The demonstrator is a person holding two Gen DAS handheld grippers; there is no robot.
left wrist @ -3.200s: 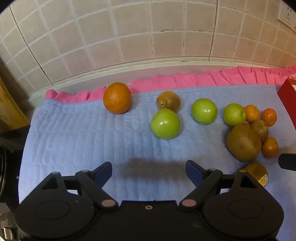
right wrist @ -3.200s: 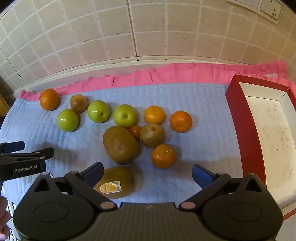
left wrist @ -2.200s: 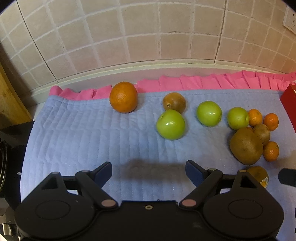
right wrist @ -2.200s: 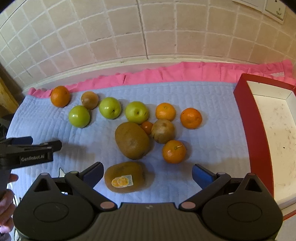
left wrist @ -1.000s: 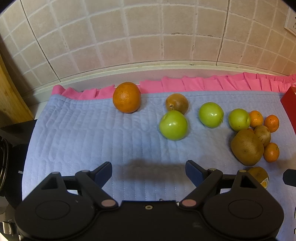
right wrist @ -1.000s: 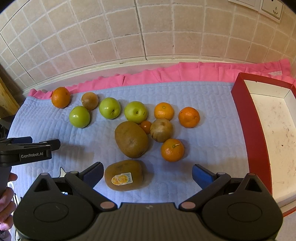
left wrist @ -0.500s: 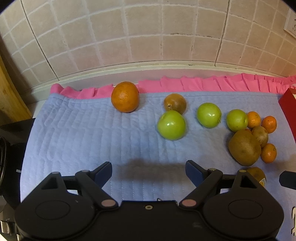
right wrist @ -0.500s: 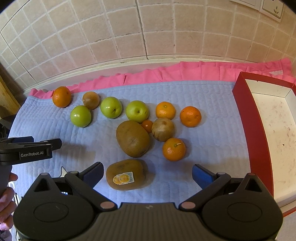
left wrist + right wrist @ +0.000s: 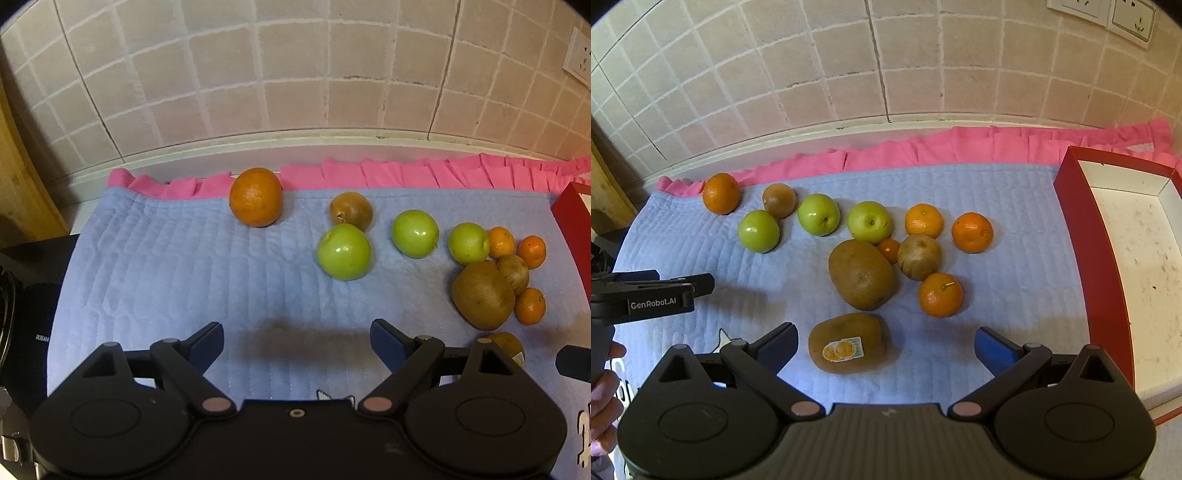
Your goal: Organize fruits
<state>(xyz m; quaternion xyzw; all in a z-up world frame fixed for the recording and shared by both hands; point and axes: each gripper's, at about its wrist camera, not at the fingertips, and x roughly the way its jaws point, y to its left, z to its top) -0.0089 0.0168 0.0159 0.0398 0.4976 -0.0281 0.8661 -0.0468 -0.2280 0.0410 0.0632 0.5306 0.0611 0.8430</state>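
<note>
Both your grippers, left [image 9: 297, 341] and right [image 9: 884, 345], hang with jaws apart, empty. Nudge the clustered kiwi [image 9: 861, 274] and neighbouring tangerines [image 9: 940, 294] may roll across the mat [image 9: 997, 206].

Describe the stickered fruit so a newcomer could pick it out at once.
Start at the red box on the blue mat's right side. Nearest the camera, left of the box, lies the brown kiwi. It alone carries a yellow sticker.
</note>
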